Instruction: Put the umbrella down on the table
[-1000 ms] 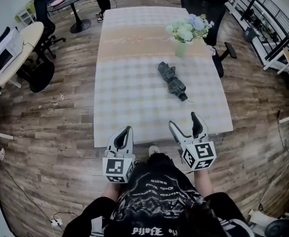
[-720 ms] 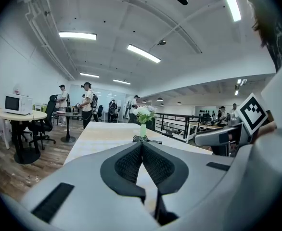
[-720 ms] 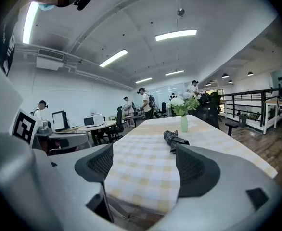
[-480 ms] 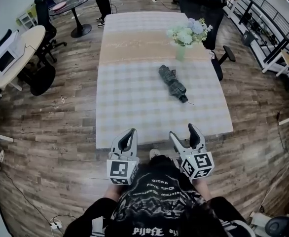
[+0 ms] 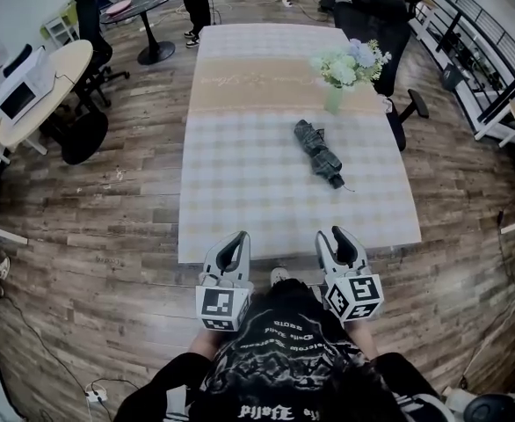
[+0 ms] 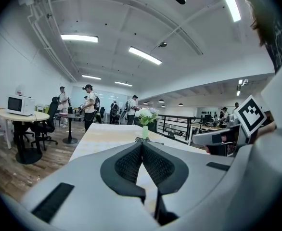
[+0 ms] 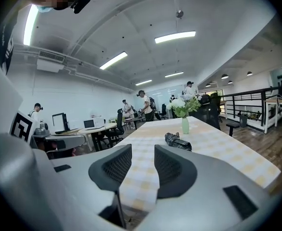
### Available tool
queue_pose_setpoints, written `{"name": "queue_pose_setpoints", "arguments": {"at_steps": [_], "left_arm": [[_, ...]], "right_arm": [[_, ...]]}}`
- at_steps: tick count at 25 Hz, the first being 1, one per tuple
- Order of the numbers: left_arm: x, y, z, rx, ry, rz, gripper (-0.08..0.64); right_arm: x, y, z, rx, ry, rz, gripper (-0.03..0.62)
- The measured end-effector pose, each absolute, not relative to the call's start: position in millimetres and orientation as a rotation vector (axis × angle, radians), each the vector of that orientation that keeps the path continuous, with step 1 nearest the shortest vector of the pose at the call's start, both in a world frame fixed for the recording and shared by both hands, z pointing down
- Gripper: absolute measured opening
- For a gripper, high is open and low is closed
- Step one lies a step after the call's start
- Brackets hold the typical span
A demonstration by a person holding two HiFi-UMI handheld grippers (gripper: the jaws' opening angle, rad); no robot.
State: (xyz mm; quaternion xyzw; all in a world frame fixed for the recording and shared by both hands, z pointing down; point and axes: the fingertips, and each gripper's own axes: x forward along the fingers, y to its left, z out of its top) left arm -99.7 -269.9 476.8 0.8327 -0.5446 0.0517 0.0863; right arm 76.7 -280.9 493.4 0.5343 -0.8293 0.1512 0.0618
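On the table (image 5: 240,165), the folded umbrella (image 5: 317,153) lies right of centre, near the vase (image 5: 334,100). Both are well apart from the 2 claws at the near edge: left gripper (image 5: 238,238), jaws together and empty; right gripper (image 5: 335,234), jaws closing on nothing.

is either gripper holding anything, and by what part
Nothing is held. The left gripper is shut empty, the right gripper is closing empty; the umbrella lies on the table.
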Motion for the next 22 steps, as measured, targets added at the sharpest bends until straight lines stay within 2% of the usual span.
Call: {"name": "queue_pose_setpoints", "arguments": {"at_steps": [11,22], "left_arm": [[-103,-273,482,2.49,-1.604,0.176,0.02],[-100,-277,487,2.488,-1.596,0.198,0.02]], "right_arm": [[71,-286,496,1.646,-2.443,0.379,0.011],[82,-295,502,1.693,-2.372,0.357,0.008]]}}
